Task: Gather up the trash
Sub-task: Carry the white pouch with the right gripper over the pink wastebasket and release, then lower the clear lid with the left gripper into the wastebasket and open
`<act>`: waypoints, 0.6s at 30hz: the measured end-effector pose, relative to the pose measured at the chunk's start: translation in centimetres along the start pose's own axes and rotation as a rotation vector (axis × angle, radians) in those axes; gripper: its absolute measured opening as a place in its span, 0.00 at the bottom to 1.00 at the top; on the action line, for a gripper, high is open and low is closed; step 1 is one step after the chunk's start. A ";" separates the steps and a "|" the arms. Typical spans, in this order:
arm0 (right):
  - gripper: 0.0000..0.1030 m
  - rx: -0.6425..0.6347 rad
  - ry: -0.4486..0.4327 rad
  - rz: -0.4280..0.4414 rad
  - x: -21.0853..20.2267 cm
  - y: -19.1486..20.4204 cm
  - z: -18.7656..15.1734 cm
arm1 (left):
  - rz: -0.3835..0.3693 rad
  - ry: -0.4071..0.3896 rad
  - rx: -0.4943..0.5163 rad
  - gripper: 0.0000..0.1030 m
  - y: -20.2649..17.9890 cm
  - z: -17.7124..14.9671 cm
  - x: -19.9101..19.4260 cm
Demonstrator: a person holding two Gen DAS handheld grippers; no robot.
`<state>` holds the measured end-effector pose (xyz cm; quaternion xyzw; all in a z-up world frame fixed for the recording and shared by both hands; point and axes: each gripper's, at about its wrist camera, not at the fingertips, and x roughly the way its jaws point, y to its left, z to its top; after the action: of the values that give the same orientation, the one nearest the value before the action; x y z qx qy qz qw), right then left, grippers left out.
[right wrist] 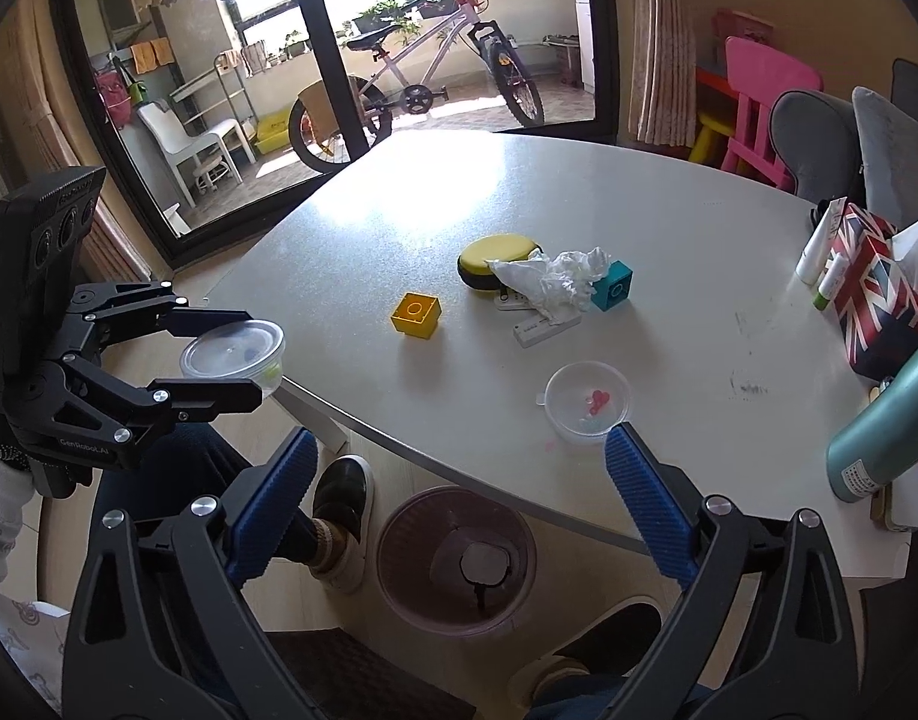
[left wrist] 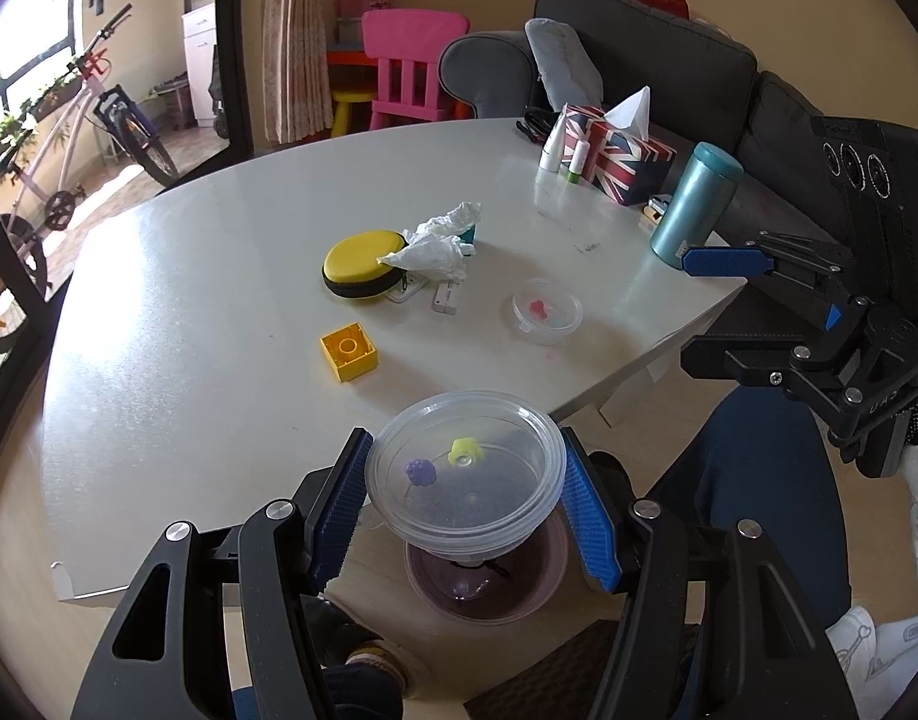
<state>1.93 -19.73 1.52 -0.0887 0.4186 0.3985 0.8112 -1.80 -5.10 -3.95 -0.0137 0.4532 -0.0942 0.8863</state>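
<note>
My left gripper (left wrist: pixel 462 463) is shut on a clear plastic bowl (left wrist: pixel 495 498) holding a purple bit and a yellow bit. It hangs off the table's near edge, above a pinkish trash bin (left wrist: pixel 489 597) on the floor. The right wrist view shows that bowl (right wrist: pixel 234 351) at the left, in the left gripper (right wrist: pixel 243 357). My right gripper (right wrist: pixel 459 450) stands open and empty above the bin (right wrist: pixel 456 558). A crumpled tissue (right wrist: pixel 555 279) and a small clear container with red bits (right wrist: pixel 588 402) lie on the white table (right wrist: pixel 669 300).
On the table sit a yellow block (right wrist: pixel 416 313), a yellow zip case (right wrist: pixel 498 258), a teal block (right wrist: pixel 612 285), a flag-patterned tissue box (right wrist: pixel 879 300) and a teal flask (right wrist: pixel 885 432). A person's shoes (right wrist: pixel 339 516) flank the bin. A sofa stands behind.
</note>
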 end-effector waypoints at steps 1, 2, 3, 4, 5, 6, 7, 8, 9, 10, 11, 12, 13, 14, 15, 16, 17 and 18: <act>0.92 0.004 -0.002 -0.003 -0.1 -0.2 0.0 | -0.004 0.006 0.002 0.58 -0.1 -0.1 0.2; 0.92 0.009 -0.003 -0.007 -0.1 -0.4 0.0 | -0.008 0.013 0.005 0.58 -0.2 -0.2 0.4; 0.92 0.013 -0.005 -0.011 -0.3 -0.6 -0.1 | -0.014 0.019 0.007 0.58 -0.4 -0.3 0.6; 0.92 0.017 -0.007 -0.016 -0.3 -0.8 -0.1 | -0.020 0.026 0.010 0.58 -0.5 -0.4 0.8; 0.92 0.021 -0.008 -0.020 -0.4 -0.9 -0.1 | -0.024 0.033 0.012 0.58 -0.7 -0.6 1.1; 0.92 0.025 -0.010 -0.024 -0.5 -1.1 -0.1 | -0.030 0.040 0.014 0.58 -0.8 -0.7 1.4; 0.92 0.030 -0.011 -0.027 -0.5 -1.3 -0.1 | -0.035 0.049 0.017 0.58 -1.0 -0.9 1.7; 0.92 0.033 -0.012 -0.029 -0.6 -1.5 -0.2 | -0.040 0.058 0.020 0.58 -1.2 -1.1 2.0; 0.92 0.036 -0.012 -0.032 -0.6 -1.5 -0.3 | -0.046 0.066 0.022 0.58 -1.4 -1.2 2.3; 0.92 0.039 -0.012 -0.033 -0.7 -1.7 -0.3 | -0.053 0.074 0.023 0.58 -1.5 -1.4 2.6; 0.92 0.042 -0.012 -0.034 -0.7 -1.9 -0.3 | -0.058 0.081 0.025 0.58 -1.7 -1.5 2.8; 0.92 0.045 -0.013 -0.036 -0.7 -2.0 -0.3 | -0.062 0.087 0.027 0.58 -1.9 -1.6 3.0; 0.92 0.048 -0.013 -0.038 -0.7 -2.1 -0.4 | -0.064 0.089 0.030 0.58 -2.0 -1.7 3.2; 0.92 0.051 -0.015 -0.038 -0.7 -2.2 -0.4 | -0.068 0.090 0.032 0.58 -2.1 -1.7 3.2; 0.92 0.054 -0.016 -0.039 -0.7 -2.4 -0.5 | -0.072 0.089 0.035 0.59 -2.3 -1.7 3.3; 0.92 0.056 -0.017 -0.041 -0.7 -2.4 -0.5 | -0.071 0.083 0.039 0.60 -2.4 -1.6 3.3; 0.92 0.058 -0.018 -0.042 -0.7 -2.5 -0.5 | -0.069 0.075 0.040 0.74 -2.5 -1.6 3.1; 0.92 0.060 -0.018 -0.042 -0.7 -2.5 -0.5 | -0.070 0.060 0.039 0.87 -2.5 -1.5 3.0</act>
<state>3.14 -22.03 1.26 -0.0697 0.4211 0.3693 0.8255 -1.67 -7.97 -6.95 -0.0096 0.4770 -0.1343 0.8685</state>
